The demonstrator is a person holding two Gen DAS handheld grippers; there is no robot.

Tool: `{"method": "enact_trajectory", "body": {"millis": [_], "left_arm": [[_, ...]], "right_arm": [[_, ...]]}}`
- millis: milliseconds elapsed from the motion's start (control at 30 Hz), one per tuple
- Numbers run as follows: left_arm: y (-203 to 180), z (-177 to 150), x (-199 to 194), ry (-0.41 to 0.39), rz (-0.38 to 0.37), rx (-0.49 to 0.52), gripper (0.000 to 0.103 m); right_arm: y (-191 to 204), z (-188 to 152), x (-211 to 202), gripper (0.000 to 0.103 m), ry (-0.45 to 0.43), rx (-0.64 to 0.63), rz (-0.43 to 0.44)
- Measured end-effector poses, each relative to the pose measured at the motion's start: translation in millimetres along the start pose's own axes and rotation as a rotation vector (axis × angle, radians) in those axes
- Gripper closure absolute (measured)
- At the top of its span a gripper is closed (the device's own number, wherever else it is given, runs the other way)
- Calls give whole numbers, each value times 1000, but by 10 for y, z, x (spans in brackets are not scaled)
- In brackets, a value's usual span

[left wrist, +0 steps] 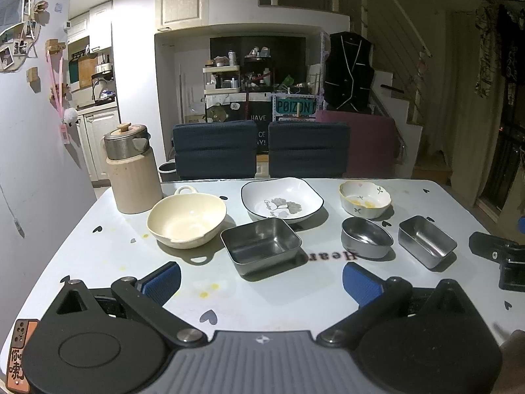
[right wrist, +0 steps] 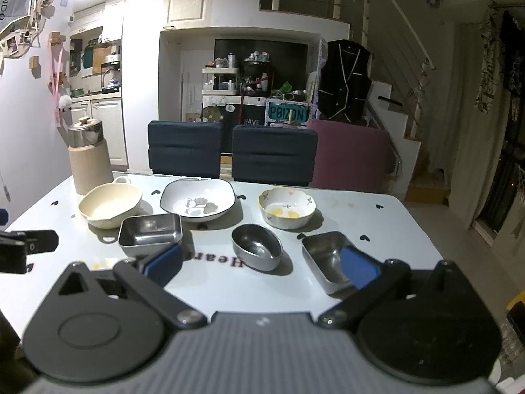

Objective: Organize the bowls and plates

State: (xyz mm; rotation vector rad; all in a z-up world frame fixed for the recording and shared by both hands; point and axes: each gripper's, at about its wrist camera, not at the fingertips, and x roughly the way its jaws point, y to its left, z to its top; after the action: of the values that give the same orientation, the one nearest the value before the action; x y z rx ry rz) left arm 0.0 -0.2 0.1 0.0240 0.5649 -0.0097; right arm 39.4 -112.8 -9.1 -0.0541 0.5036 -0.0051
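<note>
On the table [left wrist: 98, 256] the word "Heart" [left wrist: 331, 256] is printed in dark letters, upside down from the cameras, near the middle between the metal dishes. Behind the chairs a teal sign [left wrist: 293, 106] reads "POIZON", and a dark panel [left wrist: 259, 128] beside it shows "HAVE" with further letters hidden.

At about 10 o'clock on the table stands a beige jug [left wrist: 133, 170] with a metal lid. Next to it, at 11 o'clock, sits a cream bowl [left wrist: 186, 220] with a small handle, nothing in it. Touching or just beside its right edge is a square metal dish [left wrist: 261, 244], bare inside. Behind that, at 12 o'clock, lies a white dish [left wrist: 282, 200] with a dark rim and a grey leaf picture with small writing too fine to read. At 1 o'clock is a flowered bowl [left wrist: 365, 198] with yellow patches in its bottom. In front of it sits an oval metal bowl [left wrist: 367, 237], and at 2 o'clock a small rectangular metal tin [left wrist: 426, 240], both bare inside.

The left hand-held gripper [left wrist: 261, 282] hangs wide apart over bare table, holding nothing. The right hand-held gripper [right wrist: 262, 262] is also spread wide and holds nothing; its right blue pad [right wrist: 359, 271] overlaps the metal tin [right wrist: 323, 256] in view, contact unclear.
</note>
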Motion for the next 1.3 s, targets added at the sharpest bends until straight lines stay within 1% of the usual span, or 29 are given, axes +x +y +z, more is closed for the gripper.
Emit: {"method": "enact_trajectory", "body": {"millis": [1300], "left_arm": [[-7, 9, 3, 2, -2, -1, 0]], "right_arm": [[18, 8, 19, 0, 12, -11, 0]]}}
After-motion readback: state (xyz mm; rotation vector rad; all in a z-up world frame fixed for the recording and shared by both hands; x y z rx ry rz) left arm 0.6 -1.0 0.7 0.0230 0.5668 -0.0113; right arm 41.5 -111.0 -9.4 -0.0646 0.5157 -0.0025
